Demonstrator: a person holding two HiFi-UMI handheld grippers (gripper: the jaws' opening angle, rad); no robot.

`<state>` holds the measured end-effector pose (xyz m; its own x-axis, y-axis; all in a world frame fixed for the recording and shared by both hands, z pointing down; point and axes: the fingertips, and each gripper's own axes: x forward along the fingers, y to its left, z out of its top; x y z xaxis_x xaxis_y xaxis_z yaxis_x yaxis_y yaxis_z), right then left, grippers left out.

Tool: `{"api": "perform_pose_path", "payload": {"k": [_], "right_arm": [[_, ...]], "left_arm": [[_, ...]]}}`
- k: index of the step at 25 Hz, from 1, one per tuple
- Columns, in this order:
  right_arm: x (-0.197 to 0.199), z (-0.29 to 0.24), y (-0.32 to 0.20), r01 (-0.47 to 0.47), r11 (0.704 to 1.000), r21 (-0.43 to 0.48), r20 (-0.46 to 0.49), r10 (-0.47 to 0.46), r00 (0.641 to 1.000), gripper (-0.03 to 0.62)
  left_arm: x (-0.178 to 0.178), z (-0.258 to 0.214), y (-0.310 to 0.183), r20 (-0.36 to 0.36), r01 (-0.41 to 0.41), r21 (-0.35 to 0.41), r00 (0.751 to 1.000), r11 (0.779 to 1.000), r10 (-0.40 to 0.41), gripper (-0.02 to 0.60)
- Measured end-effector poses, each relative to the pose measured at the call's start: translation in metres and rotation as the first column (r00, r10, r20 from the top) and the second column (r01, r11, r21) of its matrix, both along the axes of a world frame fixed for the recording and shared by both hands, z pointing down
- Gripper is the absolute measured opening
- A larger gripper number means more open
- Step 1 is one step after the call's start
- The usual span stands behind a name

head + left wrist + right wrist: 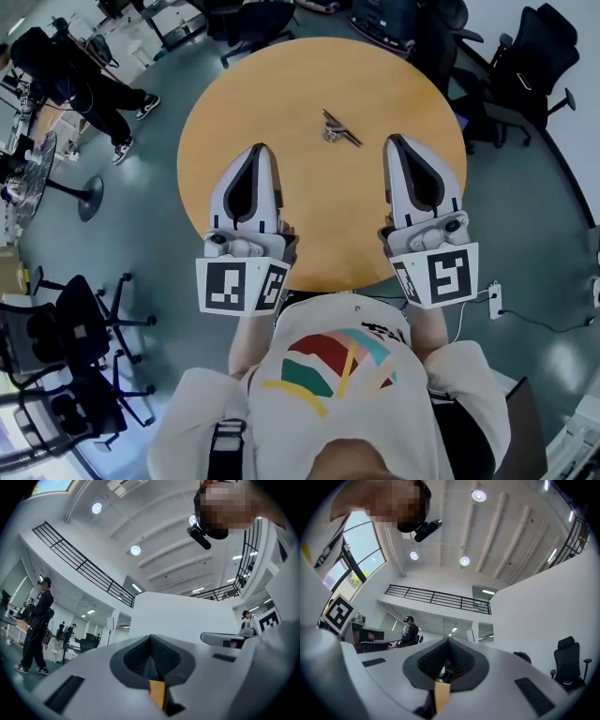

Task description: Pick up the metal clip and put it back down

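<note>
Closed and empty, the left gripper and right gripper hang over the round table's near half. The metal clip lies ahead between their tips, bare wood around it, far from the rim.

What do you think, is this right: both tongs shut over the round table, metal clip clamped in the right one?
Not quite. The metal clip is not in the right tongs: it lies loose on the round table, ahead of them and the left tongs, as the head view shows. Both tongs are shut, yes.
</note>
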<state>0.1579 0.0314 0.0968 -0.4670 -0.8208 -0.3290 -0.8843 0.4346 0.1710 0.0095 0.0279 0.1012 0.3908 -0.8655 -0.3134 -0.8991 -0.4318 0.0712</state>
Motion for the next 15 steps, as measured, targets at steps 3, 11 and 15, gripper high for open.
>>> {"api": "perform_pose_path", "payload": {"k": [3,11,15], "right_arm": [[-0.001,0.0,0.017,-0.002,1.0,0.01,-0.003,0.002,1.0,0.012],[-0.02,-0.015,-0.051,0.013,1.0,0.0,-0.031,-0.013,0.999,0.012],[-0.032,-0.018,-0.114,0.029,0.999,-0.022,-0.045,-0.03,0.999,0.012]], "left_arm": [[0.0,-0.006,0.016,0.002,-0.005,0.022,1.0,1.0,0.005,0.044],[-0.02,-0.028,-0.047,-0.011,0.011,0.027,1.0,1.0,-0.011,0.044],[-0.03,-0.034,-0.107,-0.012,0.03,0.013,0.999,0.999,-0.03,0.044]]}}
